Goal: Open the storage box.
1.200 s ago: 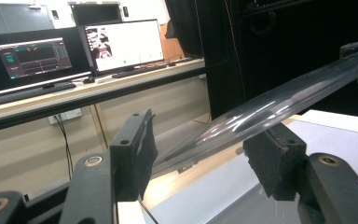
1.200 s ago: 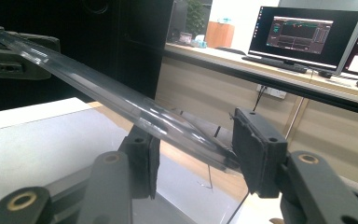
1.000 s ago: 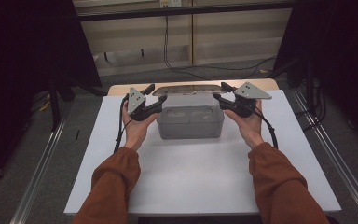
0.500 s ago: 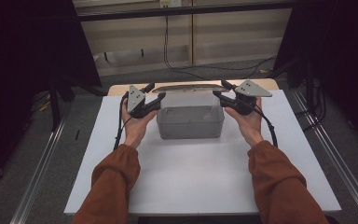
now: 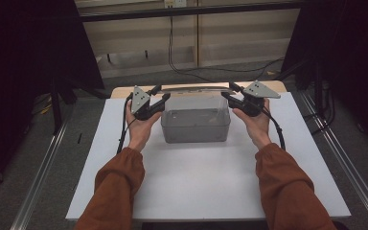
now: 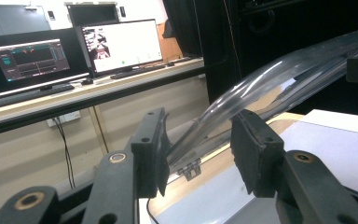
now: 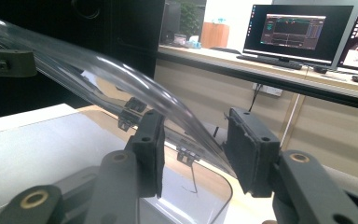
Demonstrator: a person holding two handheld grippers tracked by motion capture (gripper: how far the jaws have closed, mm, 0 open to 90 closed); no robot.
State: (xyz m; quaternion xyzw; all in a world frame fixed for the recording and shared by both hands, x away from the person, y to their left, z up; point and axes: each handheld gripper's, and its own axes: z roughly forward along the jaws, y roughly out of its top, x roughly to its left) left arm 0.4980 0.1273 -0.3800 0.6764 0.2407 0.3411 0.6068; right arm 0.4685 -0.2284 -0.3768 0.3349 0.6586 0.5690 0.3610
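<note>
Two grippers flank clear bin (image 5: 196, 125) mid-table (image 5: 196, 191) in high view: left gripper (image 5: 159, 101) and right gripper (image 5: 227, 95) each at an end of clear lid (image 5: 196, 89) raised over bin's back edge. Left gripper view: jaws just closing, lid edge (image 6: 223, 107) between pads, gaps visible. Right gripper view: same, lid (image 7: 121, 79) between jaws, not clamped

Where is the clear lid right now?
In the high view the clear lid is raised over the back edge of the clear bin, spanning between the left gripper and right gripper.
</note>
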